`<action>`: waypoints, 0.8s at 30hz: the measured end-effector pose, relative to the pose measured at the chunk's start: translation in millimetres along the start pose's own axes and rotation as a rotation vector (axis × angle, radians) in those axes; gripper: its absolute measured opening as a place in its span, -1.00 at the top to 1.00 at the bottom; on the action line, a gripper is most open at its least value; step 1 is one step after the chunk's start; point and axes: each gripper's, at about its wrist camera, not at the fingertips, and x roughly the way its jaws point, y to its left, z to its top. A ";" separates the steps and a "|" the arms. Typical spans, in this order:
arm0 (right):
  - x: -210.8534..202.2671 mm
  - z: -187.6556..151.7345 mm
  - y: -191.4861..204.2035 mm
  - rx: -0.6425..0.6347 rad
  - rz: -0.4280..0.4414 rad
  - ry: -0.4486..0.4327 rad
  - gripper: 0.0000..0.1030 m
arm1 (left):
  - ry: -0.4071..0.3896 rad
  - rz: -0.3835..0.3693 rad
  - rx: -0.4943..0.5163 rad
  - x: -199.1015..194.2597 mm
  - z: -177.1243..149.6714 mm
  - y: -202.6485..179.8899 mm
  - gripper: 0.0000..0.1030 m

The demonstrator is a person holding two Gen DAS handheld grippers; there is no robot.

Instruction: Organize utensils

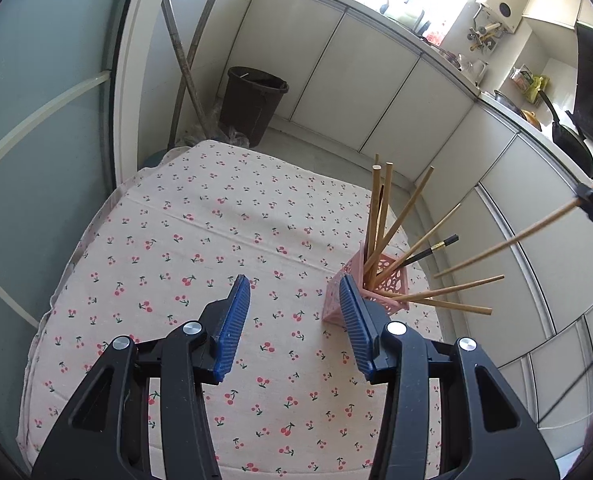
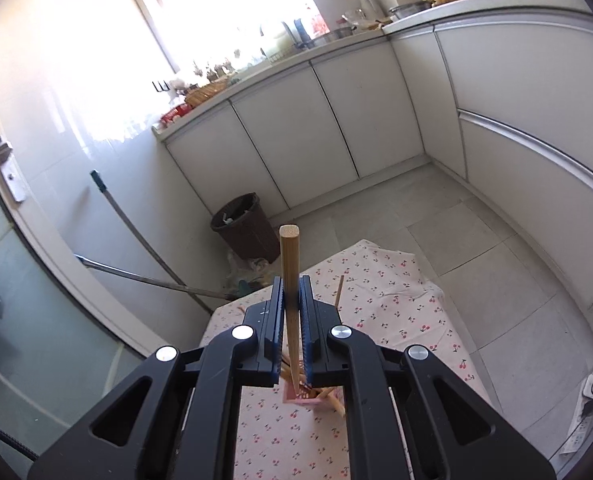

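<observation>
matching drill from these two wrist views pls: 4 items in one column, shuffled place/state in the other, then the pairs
Items:
1. left tongs
2. right tongs
3. pink holder
4. dark bin

States:
A. on the floor by the cabinets
B. shut on a wooden chopstick
C. open, nothing between the pads
D. on the cherry-print cloth, chopsticks fanning out of it

Pairs: 1-C, 2-B, 3-D, 4-A

Left gripper [image 1: 294, 300] open and empty at lower centre over cherry-print tablecloth [image 1: 200, 240], pink holder [image 1: 380, 280] of fanned chopsticks [image 1: 400, 216] right of centre, dark bin [image 1: 252, 104] upper centre
</observation>
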 end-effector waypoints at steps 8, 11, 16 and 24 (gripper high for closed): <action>57.4 -29.7 -10.5 0.001 -0.010 0.040 0.71 | -0.079 0.045 0.082 9.7 8.6 -23.0 0.13; 48.6 -40.0 -6.2 -0.029 -0.021 0.040 0.60 | -0.093 0.037 0.114 7.4 5.7 -36.3 0.13; 17.5 -63.5 -13.6 -0.087 -0.067 0.022 0.34 | -0.141 0.049 0.202 -4.5 -6.1 -62.0 0.11; -21.9 -120.8 -39.7 -0.160 -0.155 0.044 0.11 | -0.182 0.059 0.312 -28.6 -42.7 -89.7 -0.10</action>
